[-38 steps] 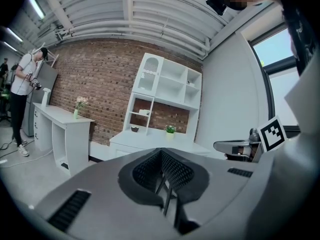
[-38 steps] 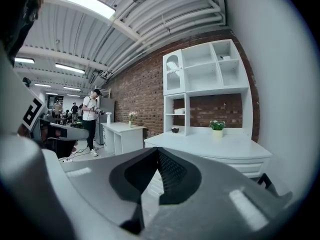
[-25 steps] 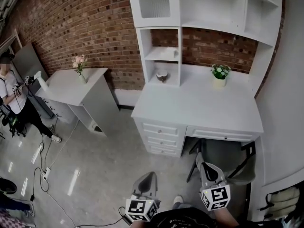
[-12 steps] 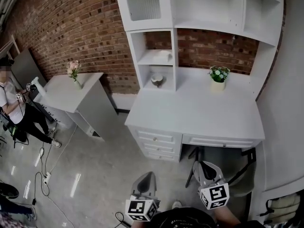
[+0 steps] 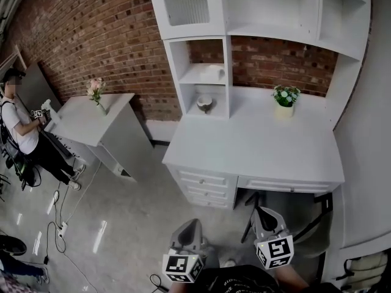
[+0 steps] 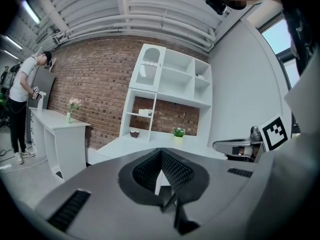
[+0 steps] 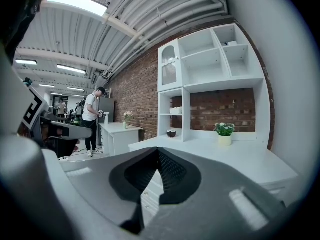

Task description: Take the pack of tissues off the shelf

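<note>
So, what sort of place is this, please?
Probably a mock study in an industrial hall: white desk and shelves against a brick wall, cables across the floor, bare ceiling beams.

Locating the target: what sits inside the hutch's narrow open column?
A white pack on its shelf, a small bowl below. The ribbed cabinet door above hides its contents.

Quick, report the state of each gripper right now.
Left gripper: closed, holding nothing.
Right gripper: closed, holding nothing.

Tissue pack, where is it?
In the head view, the tissue pack sits on the cubby shelf left of centre, right above the small bowl.
</note>
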